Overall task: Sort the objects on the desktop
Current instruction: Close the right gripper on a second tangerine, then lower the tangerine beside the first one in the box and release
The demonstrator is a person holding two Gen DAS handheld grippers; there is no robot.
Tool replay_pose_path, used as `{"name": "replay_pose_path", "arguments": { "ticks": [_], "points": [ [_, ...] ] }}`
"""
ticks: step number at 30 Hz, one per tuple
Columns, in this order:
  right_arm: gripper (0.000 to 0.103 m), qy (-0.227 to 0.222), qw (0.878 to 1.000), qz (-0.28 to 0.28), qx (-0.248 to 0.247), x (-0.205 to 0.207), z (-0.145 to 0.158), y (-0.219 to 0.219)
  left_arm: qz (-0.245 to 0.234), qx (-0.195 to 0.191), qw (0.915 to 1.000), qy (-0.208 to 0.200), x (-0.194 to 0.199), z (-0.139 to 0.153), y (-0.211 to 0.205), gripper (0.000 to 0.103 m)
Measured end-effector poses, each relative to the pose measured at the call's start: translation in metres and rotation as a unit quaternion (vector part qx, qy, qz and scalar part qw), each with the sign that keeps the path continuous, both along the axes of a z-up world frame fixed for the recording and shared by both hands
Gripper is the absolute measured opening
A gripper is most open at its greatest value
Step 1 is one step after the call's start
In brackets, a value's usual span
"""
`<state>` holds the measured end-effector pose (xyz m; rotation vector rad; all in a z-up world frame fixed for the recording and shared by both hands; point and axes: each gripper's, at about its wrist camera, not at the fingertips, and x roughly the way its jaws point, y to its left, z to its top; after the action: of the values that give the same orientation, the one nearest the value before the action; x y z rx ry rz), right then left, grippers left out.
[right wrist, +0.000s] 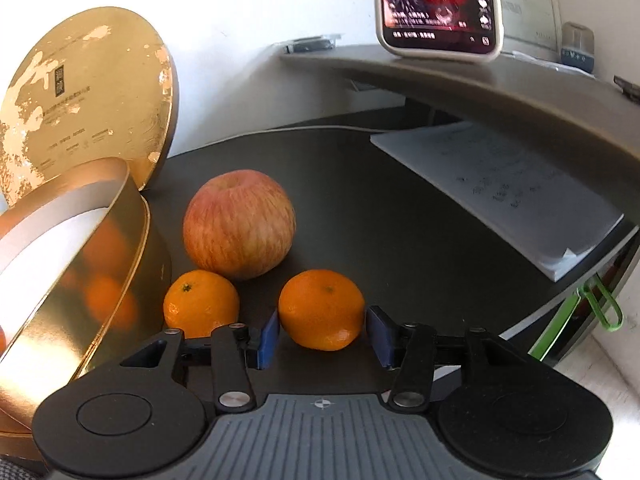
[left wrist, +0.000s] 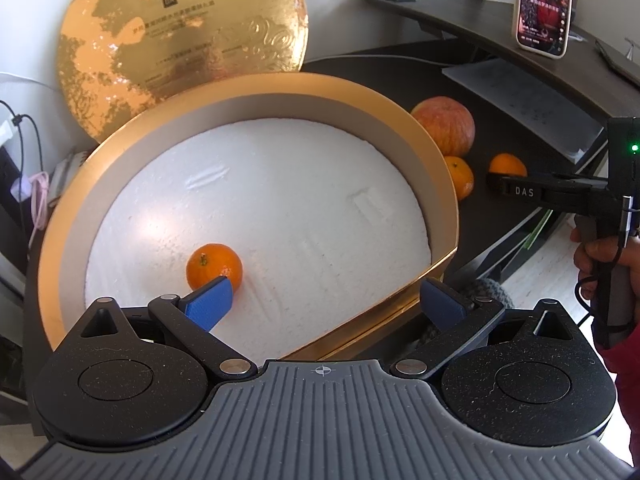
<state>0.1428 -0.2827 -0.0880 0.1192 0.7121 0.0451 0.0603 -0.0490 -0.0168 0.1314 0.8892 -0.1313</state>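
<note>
A round gold box point(left wrist: 440, 168) with a white foam floor holds one tangerine point(left wrist: 214, 266). My left gripper point(left wrist: 326, 300) hangs open over the box's near side. Its left blue finger point(left wrist: 210, 304) is just in front of that tangerine, apart from it. In the right wrist view, an apple point(right wrist: 239, 224) and two tangerines lie on the dark desk beside the box point(right wrist: 120, 240). My right gripper point(right wrist: 322, 336) is open, with its blue pads on either side of the right tangerine point(right wrist: 322, 308) and narrow gaps showing. The left tangerine point(right wrist: 200, 302) lies next to the box wall.
The gold lid point(left wrist: 180, 32) leans upright against the wall behind the box. A stack of papers point(right wrist: 500, 192) lies at the desk's right, under a raised shelf point(right wrist: 500, 92) carrying a lit phone point(right wrist: 438, 4). A hand point(left wrist: 600, 256) holds the right gripper's handle. Cables hang at the left.
</note>
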Motion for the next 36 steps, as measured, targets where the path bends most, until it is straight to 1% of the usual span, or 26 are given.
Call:
{"name": "replay_pose_path", "arguments": {
  "ticks": [2, 7, 9, 10, 11, 12, 15, 18, 23, 27, 32, 36],
  "points": [
    [0.051, 0.0, 1.0, 0.001, 0.006, 0.0, 0.0, 0.0, 0.0, -0.001, 1.0, 0.0, 0.0, 0.0, 0.0, 0.102],
    [0.06, -0.002, 1.0, -0.002, 0.01, 0.002, 0.002, 0.002, 0.0, -0.002, 1.0, -0.001, -0.001, 0.0, 0.001, 0.102],
    [0.06, -0.002, 1.0, -0.005, 0.015, 0.003, 0.002, 0.001, 0.0, -0.003, 1.0, -0.001, -0.002, 0.0, 0.002, 0.102],
    [0.06, -0.001, 1.0, -0.007, 0.017, 0.004, 0.002, 0.0, 0.0, -0.003, 1.0, -0.002, -0.002, 0.001, 0.002, 0.102],
    [0.055, 0.001, 1.0, -0.01, 0.017, 0.005, 0.002, 0.0, 0.001, -0.005, 1.0, -0.003, -0.003, 0.001, 0.004, 0.102],
    [0.047, 0.002, 1.0, -0.012, 0.018, 0.006, 0.002, 0.0, 0.002, -0.006, 1.0, -0.005, -0.004, 0.002, 0.005, 0.102],
    [0.046, 0.002, 1.0, -0.018, 0.013, 0.004, 0.003, 0.0, 0.003, -0.011, 0.9999, -0.011, -0.008, 0.005, 0.009, 0.102],
    [0.046, -0.011, 1.0, -0.021, 0.0, -0.002, 0.01, 0.002, 0.005, -0.016, 0.9997, -0.016, -0.011, 0.007, 0.014, 0.102],
    [0.046, -0.043, 0.999, -0.013, -0.01, -0.015, 0.034, 0.008, 0.008, -0.024, 0.9993, -0.025, -0.017, 0.012, 0.021, 0.102],
    [0.046, -0.073, 0.997, 0.005, -0.012, -0.03, 0.061, 0.019, 0.011, -0.031, 0.9989, -0.033, -0.022, 0.015, 0.026, 0.102],
    [0.046, -0.097, 0.994, 0.045, -0.007, -0.042, 0.088, 0.043, 0.026, -0.041, 0.9979, -0.043, -0.03, 0.019, 0.043, 0.102],
    [0.046, -0.101, 0.991, 0.083, -0.007, -0.049, 0.1, 0.069, 0.048, -0.048, 0.9963, -0.052, -0.037, 0.02, 0.063, 0.102]
  ]
}}
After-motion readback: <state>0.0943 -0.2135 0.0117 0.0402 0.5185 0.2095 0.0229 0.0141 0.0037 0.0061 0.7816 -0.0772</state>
